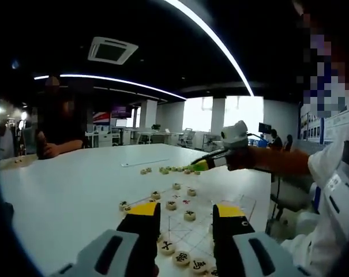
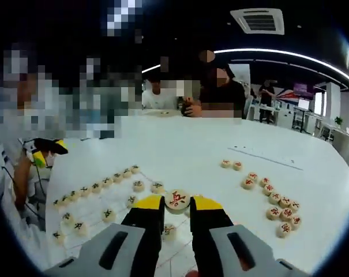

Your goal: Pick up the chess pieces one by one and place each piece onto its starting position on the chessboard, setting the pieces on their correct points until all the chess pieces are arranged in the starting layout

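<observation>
In the right gripper view, the right gripper [image 2: 176, 203], grey-bodied with black jaws tipped in yellow, is clamped on a round pale wooden chess piece with a red character [image 2: 177, 200], held edge-to-edge between the two tips above the board. Below and to the left lies the thin white chessboard sheet with printed lines [image 2: 99, 205], carrying a far row of pale discs with black characters [image 2: 97, 186] and several single ones nearer. To the right, on the bare white round table [image 2: 186, 147], a curved line of red-marked wooden discs [image 2: 272, 199] waits off the board. At the far left edge the yellow-tipped left gripper [image 2: 46, 145] shows, too small to read. People sit at the table's far side.

The left gripper view gives the opposite angle: the left gripper [image 1: 186, 210] hovers with its jaws parted and nothing between them, above the board's near edge, where black-marked discs [image 1: 188, 215] stand on the sheet. Beyond, the other gripper reaches in from the right in a person's hand [image 1: 239, 157], near a row of discs at the far side [image 1: 174, 169].
</observation>
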`<action>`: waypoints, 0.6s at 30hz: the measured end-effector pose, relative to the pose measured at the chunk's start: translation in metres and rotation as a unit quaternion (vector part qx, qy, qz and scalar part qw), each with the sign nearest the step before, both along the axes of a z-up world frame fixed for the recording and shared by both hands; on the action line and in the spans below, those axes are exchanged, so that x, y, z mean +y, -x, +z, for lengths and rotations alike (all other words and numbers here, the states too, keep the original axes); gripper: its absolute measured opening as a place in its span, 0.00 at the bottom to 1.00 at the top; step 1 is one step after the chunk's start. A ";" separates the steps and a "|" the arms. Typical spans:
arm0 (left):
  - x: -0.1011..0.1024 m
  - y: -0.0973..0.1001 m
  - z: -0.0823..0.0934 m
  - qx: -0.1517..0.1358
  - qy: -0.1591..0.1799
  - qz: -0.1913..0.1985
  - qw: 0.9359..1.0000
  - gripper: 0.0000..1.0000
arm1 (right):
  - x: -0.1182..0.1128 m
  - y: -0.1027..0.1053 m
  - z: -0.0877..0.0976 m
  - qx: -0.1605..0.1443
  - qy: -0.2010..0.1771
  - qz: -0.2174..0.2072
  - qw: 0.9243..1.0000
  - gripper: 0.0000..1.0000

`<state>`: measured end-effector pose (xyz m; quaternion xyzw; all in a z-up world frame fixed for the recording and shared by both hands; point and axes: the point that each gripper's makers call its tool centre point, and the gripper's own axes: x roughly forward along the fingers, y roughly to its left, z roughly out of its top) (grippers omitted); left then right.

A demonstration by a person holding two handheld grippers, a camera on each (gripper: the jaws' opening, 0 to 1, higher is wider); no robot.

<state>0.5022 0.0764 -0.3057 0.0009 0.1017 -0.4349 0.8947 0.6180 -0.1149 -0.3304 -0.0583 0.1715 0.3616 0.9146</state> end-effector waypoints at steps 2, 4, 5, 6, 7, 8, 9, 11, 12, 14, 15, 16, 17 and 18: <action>0.001 -0.001 0.000 0.000 0.000 0.002 1.000 0.38 | 0.002 0.014 -0.005 0.003 -0.003 0.004 1.000 0.19; 0.002 -0.001 0.000 0.000 0.001 0.003 1.000 0.38 | 0.004 0.025 -0.010 0.004 -0.003 0.007 1.000 0.19; 0.002 -0.002 0.000 0.001 0.001 0.003 1.000 0.38 | 0.005 0.031 -0.012 0.003 -0.001 0.010 1.000 0.19; 0.002 -0.002 -0.001 0.001 0.000 0.003 1.000 0.38 | 0.006 0.037 -0.014 0.001 0.004 0.012 1.000 0.19; 0.002 -0.002 -0.002 0.001 0.000 0.003 1.000 0.38 | 0.006 0.040 -0.015 0.000 0.005 0.013 1.000 0.19; 0.002 -0.001 -0.002 0.002 0.000 0.002 1.000 0.38 | 0.007 0.044 -0.016 -0.001 0.005 0.015 1.000 0.19; 0.001 -0.002 -0.002 0.003 0.000 0.001 1.000 0.38 | 0.008 0.048 -0.017 -0.001 0.004 0.018 1.000 0.19; 0.001 -0.002 -0.003 0.003 -0.001 0.002 1.000 0.38 | 0.011 0.052 -0.018 -0.003 0.005 0.022 1.000 0.19; 0.001 -0.002 -0.003 0.004 0.000 0.002 1.000 0.38 | 0.012 0.053 -0.019 -0.006 0.009 0.025 1.000 0.19; 0.001 -0.002 -0.003 0.004 -0.001 0.002 1.000 0.38 | 0.015 0.055 -0.023 -0.010 0.016 0.030 0.999 0.19; 0.001 -0.002 -0.003 0.004 -0.001 0.001 1.000 0.38 | 0.016 0.055 -0.025 -0.010 0.018 0.032 0.999 0.19; 0.001 -0.002 -0.003 0.004 -0.001 0.001 1.000 0.38 | 0.018 0.056 -0.028 -0.008 0.018 0.035 0.999 0.19; 0.001 -0.002 -0.003 0.003 -0.001 0.000 1.000 0.38 | 0.018 0.055 -0.031 -0.006 0.019 0.037 0.999 0.19; 0.001 -0.002 -0.003 0.003 -0.001 0.001 1.000 0.38 | 0.019 0.055 -0.033 -0.003 0.019 0.038 0.999 0.19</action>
